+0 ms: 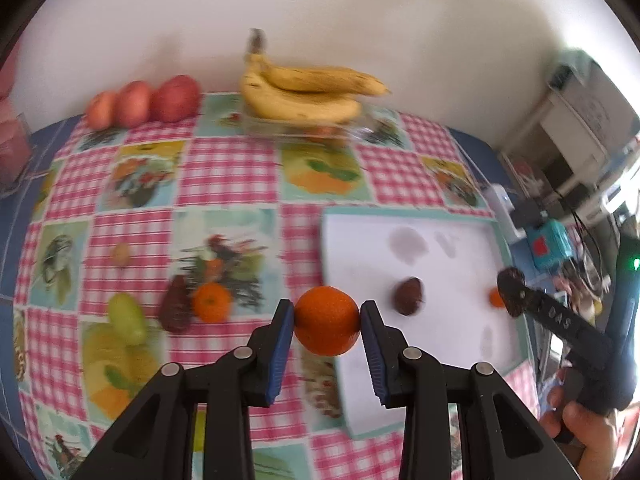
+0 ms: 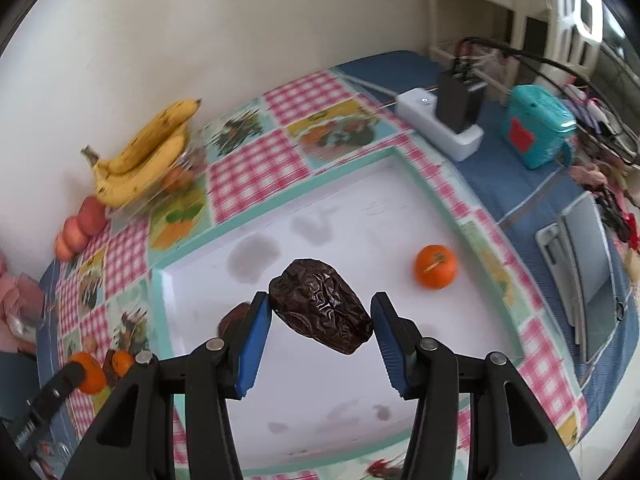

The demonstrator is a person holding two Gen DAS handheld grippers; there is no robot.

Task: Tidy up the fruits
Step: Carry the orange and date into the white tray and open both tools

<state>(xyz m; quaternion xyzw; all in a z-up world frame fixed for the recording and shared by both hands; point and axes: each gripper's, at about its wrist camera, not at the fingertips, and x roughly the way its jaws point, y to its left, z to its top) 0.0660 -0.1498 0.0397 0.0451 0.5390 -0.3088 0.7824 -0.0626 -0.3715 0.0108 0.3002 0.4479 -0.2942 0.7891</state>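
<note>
Fruits are held in both grippers. From the left wrist, the left gripper [image 1: 327, 320] pinches a mandarin [image 1: 327, 321] between its blue pads, over the checkered tablecloth [image 1: 228, 172] at the white tray's [image 1: 452, 256] edge. Beyond the fingers to the right, a date [image 1: 408, 296] lies on the tray. From the right wrist, the right gripper [image 2: 320, 316] grips a wrinkled date [image 2: 320, 312] above the tray [image 2: 360, 380]; another mandarin [image 2: 436, 266] lies beyond the right finger.
</note>
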